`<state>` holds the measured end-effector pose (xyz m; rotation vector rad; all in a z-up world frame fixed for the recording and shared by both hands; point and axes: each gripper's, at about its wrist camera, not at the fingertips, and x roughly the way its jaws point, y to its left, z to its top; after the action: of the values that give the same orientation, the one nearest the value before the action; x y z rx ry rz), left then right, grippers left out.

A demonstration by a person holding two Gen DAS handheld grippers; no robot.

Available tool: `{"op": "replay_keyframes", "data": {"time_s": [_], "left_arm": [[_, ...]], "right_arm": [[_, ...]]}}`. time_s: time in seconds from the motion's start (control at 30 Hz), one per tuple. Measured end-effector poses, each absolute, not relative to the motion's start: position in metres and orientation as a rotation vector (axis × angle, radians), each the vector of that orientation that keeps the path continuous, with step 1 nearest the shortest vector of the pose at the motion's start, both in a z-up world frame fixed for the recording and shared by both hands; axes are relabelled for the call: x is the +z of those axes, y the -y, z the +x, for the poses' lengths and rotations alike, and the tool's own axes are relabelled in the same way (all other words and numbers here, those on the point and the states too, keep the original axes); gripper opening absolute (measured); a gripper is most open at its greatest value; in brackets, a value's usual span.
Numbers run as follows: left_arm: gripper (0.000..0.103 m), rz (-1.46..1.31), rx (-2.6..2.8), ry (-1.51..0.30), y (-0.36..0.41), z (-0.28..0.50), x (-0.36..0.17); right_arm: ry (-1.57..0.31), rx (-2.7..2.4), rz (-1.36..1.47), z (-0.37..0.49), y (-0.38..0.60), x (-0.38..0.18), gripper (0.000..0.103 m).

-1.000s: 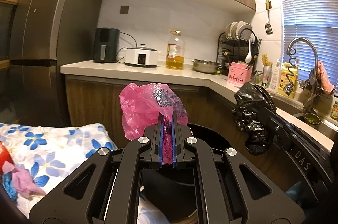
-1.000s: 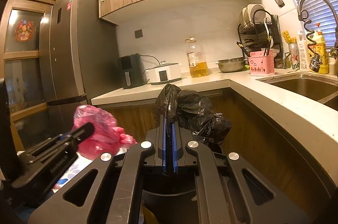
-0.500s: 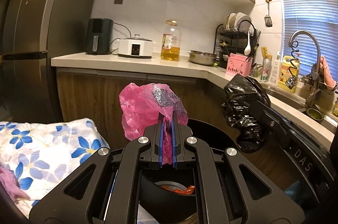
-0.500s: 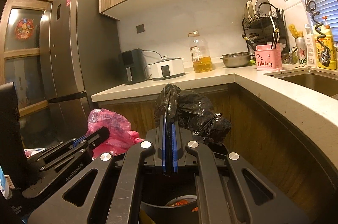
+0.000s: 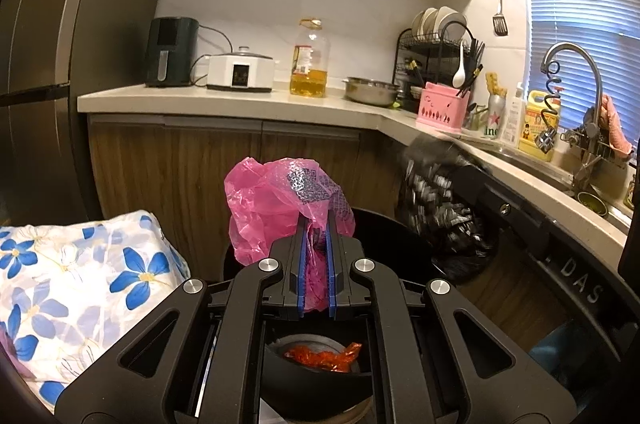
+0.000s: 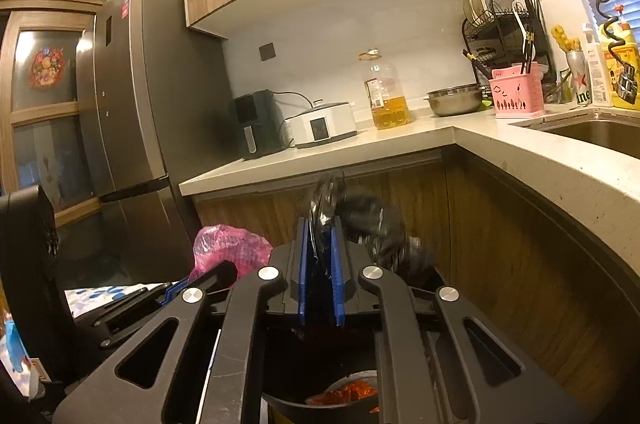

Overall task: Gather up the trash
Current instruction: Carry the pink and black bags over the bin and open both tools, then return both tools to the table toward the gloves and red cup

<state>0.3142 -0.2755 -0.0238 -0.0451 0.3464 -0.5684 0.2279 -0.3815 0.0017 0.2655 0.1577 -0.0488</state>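
So both tongs sit right over the black trash bin (image 5: 384, 224), which already has orange wrappers (image 5: 324, 358) at the bottom. Left gripper (image 5: 316, 256) is clamped on a pink plastic bag (image 5: 272, 200). Right gripper (image 6: 320, 264) has its jaws opening, with the black plastic bag (image 6: 372, 224) between them and blurry, looks like it's slipping out. Drop-off step, I'd say. Next the left needs to let go too.

An oil bottle (image 5: 308, 64), steel bowl (image 5: 371, 91) and pink utensil holder (image 5: 442, 104) stand on the counter (image 5: 224, 100).
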Motion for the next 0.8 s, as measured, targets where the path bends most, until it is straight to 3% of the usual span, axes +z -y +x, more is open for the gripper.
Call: {"op": "replay_keyframes", "data": {"time_s": [0.07, 0.2, 0.37, 0.53, 0.67, 0.8], "left_arm": [[0.01, -0.048, -0.57, -0.355, 0.276, 0.317, -0.026], [0.016, -0.042, -0.58, -0.368, 0.277, 0.318, -0.029], [0.048, -0.051, -0.59, -0.369, 0.276, 0.317, -0.034], [0.066, -0.057, -0.56, -0.37, 0.267, 0.311, -0.036], [0.08, -0.069, -0.517, -0.366, 0.251, 0.3, -0.035], [0.089, -0.07, -0.45, -0.351, 0.228, 0.283, -0.034]], "right_arm": [[-0.158, -0.05, 0.27, 0.229, 0.382, 0.001, 0.022], [-0.159, -0.059, 0.278, 0.227, 0.384, 0.0, 0.022], [-0.16, -0.072, 0.287, 0.222, 0.387, -0.002, 0.028], [-0.165, -0.083, 0.297, 0.215, 0.387, -0.003, 0.037], [-0.181, -0.09, 0.294, 0.207, 0.383, -0.004, 0.053], [-0.184, -0.082, 0.302, 0.194, 0.376, -0.003, 0.062]]}}
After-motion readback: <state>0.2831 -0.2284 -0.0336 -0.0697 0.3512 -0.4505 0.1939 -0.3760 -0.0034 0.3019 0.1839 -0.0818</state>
